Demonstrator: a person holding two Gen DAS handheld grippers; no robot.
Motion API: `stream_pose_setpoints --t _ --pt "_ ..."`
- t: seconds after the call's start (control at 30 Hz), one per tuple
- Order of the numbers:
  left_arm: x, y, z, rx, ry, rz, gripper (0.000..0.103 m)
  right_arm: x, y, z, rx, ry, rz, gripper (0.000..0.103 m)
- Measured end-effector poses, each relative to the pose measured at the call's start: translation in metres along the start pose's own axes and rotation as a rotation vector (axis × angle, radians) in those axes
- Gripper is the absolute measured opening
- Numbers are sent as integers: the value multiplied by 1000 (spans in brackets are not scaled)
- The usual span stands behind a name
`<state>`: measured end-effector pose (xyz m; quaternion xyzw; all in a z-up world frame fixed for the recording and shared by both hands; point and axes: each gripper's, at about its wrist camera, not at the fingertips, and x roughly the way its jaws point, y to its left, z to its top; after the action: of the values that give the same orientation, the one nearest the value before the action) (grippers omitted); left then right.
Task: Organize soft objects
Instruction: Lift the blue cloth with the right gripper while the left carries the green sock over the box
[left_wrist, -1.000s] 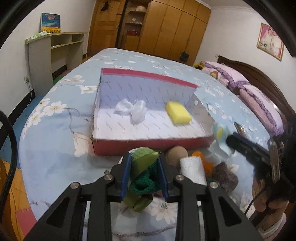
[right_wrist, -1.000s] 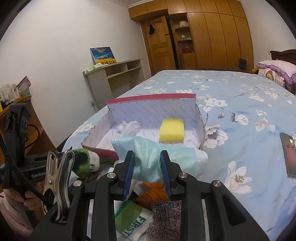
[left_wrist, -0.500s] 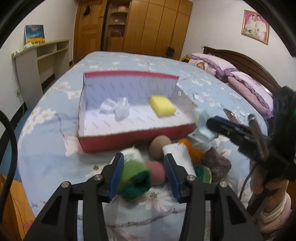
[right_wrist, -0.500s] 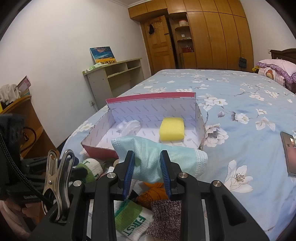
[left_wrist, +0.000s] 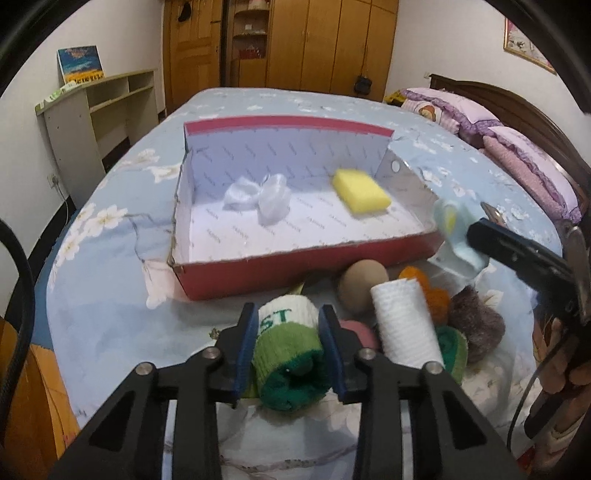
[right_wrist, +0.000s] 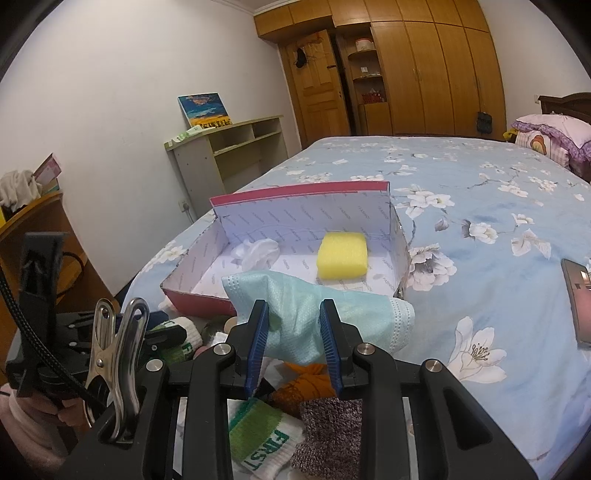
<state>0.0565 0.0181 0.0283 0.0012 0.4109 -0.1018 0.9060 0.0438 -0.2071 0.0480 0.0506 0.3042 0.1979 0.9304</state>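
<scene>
A second ago the left gripper (left_wrist: 288, 349) clamped a bunched green cloth; half a second ago its jaws stood wide over the pile. Now they are closing on a rolled green-and-white knitted sock (left_wrist: 290, 354), which sits between the blue pads, apparently touching both, in the heap just in front of the red cardboard box with a white patterned lining (left_wrist: 295, 266). The earlier piece looks dropped and a fresh grasp begun, so the left hand's transfer into the box is probably restarting.

To the right, the right gripper (right_wrist: 293, 332) has not shifted. It stays clamped on a pale blue disposable face mask (right_wrist: 295, 314), held above the pile and near the box's front wall, seemingly waiting its turn.

Inside the box lie a crumpled clear plastic bag (left_wrist: 258, 195) and a yellow rectangular sponge (left_wrist: 362, 190), well apart. The rest of the heap, including a tan ball (left_wrist: 364, 286) and a white ribbed roll (left_wrist: 404, 325), rests on a blue floral bedsheet (right_wrist: 480, 206). Beyond stand wooden wardrobes (right_wrist: 424, 74), with a pale shelf unit (right_wrist: 229, 147) at left.
</scene>
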Motion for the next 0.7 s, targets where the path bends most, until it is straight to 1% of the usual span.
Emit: stream_pose_setpoints --t 0.07,0.17,0.33,0.47,0.7 --pt "0 1 0 -10 1 -10 27 0 0 0 1 0 1 30" --pt "-6 1 0 -13 -17 -32 22 0 0 0 0 1 1 30" --pt "-24 -1 6 -35 -60 -82 21 0 0 1 -2 1 -1 30" --pt "-41 -3 15 -35 -122 -80 21 0 0 0 -6 -2 -3 30" --pt "-54 -3 36 -35 -188 -65 21 -5 3 6 -16 -13 -2 30"
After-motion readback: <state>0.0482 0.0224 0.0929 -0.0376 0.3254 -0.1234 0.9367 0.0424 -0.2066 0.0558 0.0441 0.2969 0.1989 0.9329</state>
